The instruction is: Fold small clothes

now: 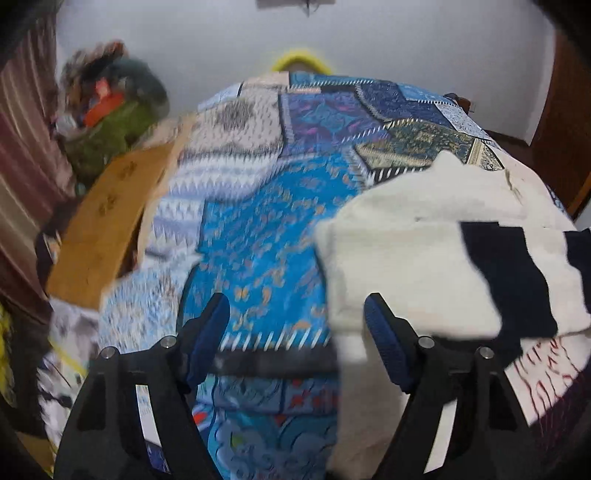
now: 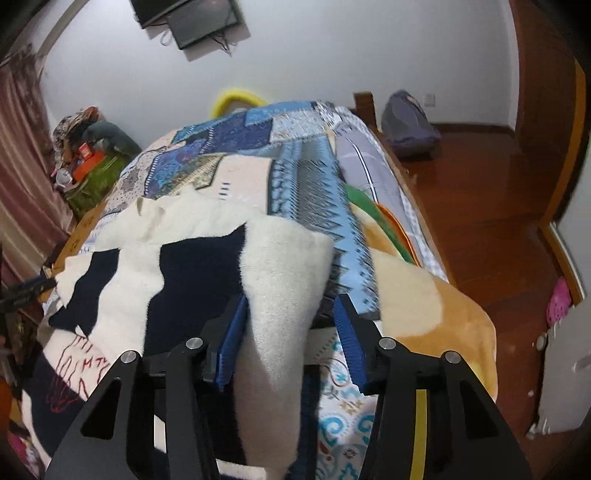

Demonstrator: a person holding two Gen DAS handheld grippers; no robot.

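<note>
containers: none can be made out for certain; a blurred heap of coloured things sits on a green mound beside the bed, and what holds it cannot be told.
garment: a cream and black fleece garment lies on the bed, spread over the patchwork bedspread.
garment place: in the left wrist view it fills the right side; in the right wrist view it covers the left and middle, running down under the camera.
garment long axis: in the right wrist view it runs roughly from the near left edge of the bed toward the far middle, with a small tag end at the far tip; its true front and back cannot be told.
garment look: fuzzy, thick, cream with big irregular black patches; a red line drawing and lettering show on the near left part; one cream flap is turned over and hangs toward the camera.
left gripper: spread wide, holding nothing; its right finger overlaps the cream edge in the view, though contact is unclear in the blur.
right gripper: spread apart, with the turned cream flap lying between the fingers; the left finger is against the cloth, the right one is clear of it.
beside garment: a tan blanket lies just to its right on the bed.
room: wooden floor, dark screen on the white wall.
</note>
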